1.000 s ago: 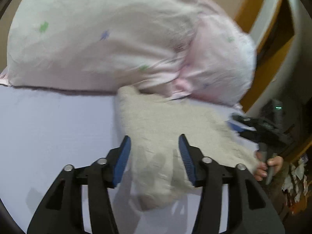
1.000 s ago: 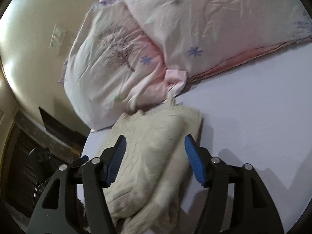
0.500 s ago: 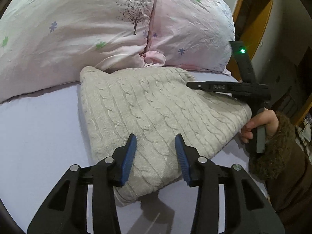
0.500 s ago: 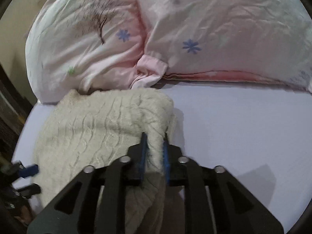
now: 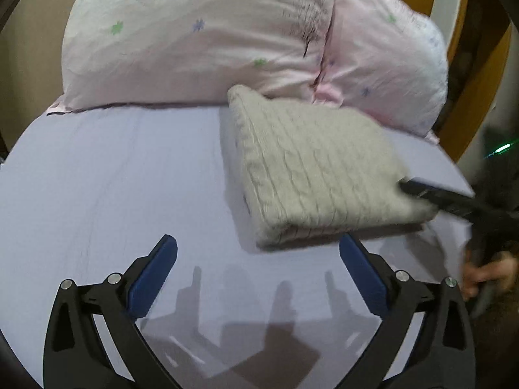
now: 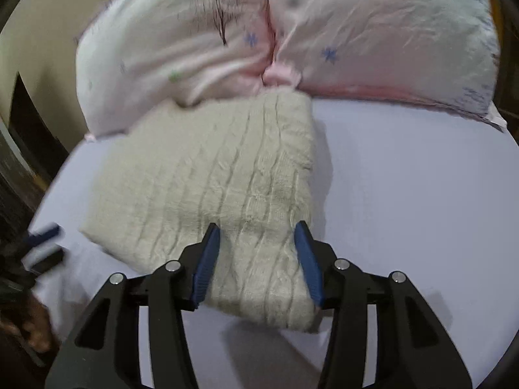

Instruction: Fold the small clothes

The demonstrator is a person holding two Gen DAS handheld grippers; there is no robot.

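A cream cable-knit sweater [image 5: 311, 165] lies folded in a thick rectangle on the lilac bed sheet [image 5: 113, 178], its far edge against the pillows. My left gripper [image 5: 258, 270] is wide open and empty over bare sheet, just short of the sweater's near fold. My right gripper [image 6: 256, 259] is open, its blue pads either side of the near corner of the sweater [image 6: 214, 181] without gripping it. The right gripper also shows in the left wrist view [image 5: 421, 191], resting on the sweater's right edge.
Two pale pink flowered pillows [image 5: 207, 39] [image 5: 389, 64] lie across the head of the bed behind the sweater. An orange wooden frame [image 5: 470, 103] stands at the right edge of the bed. A dark gap [image 6: 22, 129] runs along the bed's left side in the right wrist view.
My right gripper was shut on the sweater's edge half a second ago and has opened and let it go. My left gripper has opened wide and drawn back off the sweater.
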